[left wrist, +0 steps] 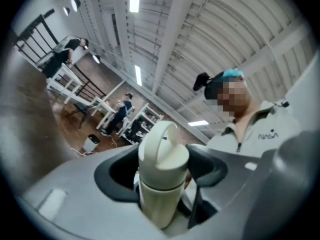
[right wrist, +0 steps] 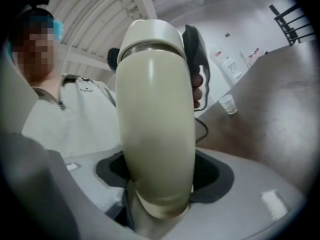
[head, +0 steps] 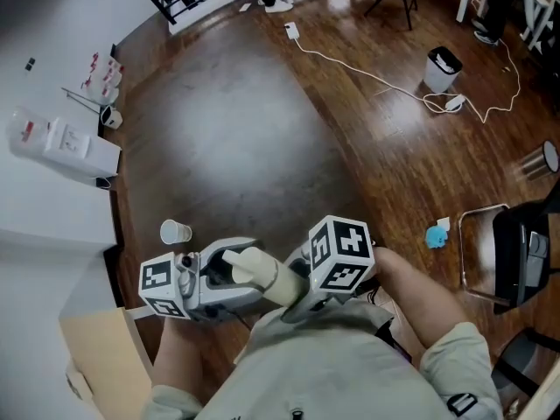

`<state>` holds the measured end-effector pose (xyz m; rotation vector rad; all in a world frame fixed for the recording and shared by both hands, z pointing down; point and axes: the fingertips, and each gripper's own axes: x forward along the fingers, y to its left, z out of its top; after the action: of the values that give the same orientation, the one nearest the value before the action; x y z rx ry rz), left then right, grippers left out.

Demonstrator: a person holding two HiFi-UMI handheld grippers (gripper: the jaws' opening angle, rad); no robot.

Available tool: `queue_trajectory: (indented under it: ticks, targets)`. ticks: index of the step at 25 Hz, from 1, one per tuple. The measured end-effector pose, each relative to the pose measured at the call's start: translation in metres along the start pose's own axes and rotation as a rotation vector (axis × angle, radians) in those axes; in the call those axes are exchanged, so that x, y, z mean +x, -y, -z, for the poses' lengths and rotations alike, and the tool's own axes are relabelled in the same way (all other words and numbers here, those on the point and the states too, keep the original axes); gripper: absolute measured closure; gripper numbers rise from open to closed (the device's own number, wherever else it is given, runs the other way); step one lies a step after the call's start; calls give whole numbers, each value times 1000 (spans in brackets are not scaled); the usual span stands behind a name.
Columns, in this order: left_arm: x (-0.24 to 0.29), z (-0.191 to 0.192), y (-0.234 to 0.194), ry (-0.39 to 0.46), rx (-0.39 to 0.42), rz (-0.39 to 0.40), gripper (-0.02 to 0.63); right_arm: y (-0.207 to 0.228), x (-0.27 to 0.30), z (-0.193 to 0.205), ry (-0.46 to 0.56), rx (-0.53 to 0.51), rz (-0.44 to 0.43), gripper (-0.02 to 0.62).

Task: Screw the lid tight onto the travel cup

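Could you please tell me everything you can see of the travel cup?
The travel cup is matte cream, with a rounded body and a lid bearing a loop handle, seated on it. It is held in the air before the person's chest, the left claw clamped near the lid, the right claw around the body.

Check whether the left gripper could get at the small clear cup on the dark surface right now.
Probably not yet: the path to the small cup looks free, but the left gripper is closed on the lid of the travel cup.
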<state>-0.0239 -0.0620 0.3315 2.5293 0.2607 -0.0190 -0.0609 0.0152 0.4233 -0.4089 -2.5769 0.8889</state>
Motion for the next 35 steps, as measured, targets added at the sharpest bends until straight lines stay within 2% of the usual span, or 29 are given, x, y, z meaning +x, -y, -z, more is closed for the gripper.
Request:
queue_trajectory:
  ticks: [4, 6, 8, 12, 16, 18, 19, 21, 23, 25, 28, 31, 35]
  targets:
    - [12, -3, 24, -108, 37, 254, 299, -32, 3, -4, 14, -47, -233, 281]
    - [12, -5, 31, -136, 32, 352, 299, -44, 1, -9, 37, -52, -330, 281]
    - [12, -7, 34, -153, 14, 420, 300, -51, 1, -13, 51, -52, -392, 282]
    - [10, -8, 37, -145, -12, 485, 299, -56, 5, -15, 56, -51, -429, 282]
    - [12, -10, 32, -101, -4, 458, 298, -51, 3, -16, 83, -47, -393, 282]
    - [11, -9, 23, -84, 12, 394, 278, -42, 0, -20, 112, -53, -330, 282]
    - [10, -9, 18, -69, 18, 351, 243, -35, -1, -23, 133, -55, -284, 282]
    - [5, -10, 6, -15, 31, 238, 214, -18, -5, -29, 180, -52, -165, 282]
    - [-1, -14, -6, 75, 65, 77, 202, 2, -12, -33, 219, -50, -1, 282]
    - [-8, -20, -16, 171, 123, -121, 196, 25, -21, -36, 242, -55, 192, 282]
    - [-17, -28, -19, 268, 211, -374, 196, 50, -33, -41, 270, -54, 436, 284]
    - [-17, -31, -13, 317, 245, -497, 198, 64, -38, -45, 288, -52, 590, 284]
    - [-13, -26, -12, 308, 303, -639, 210, 75, -42, -43, 248, -103, 778, 284]
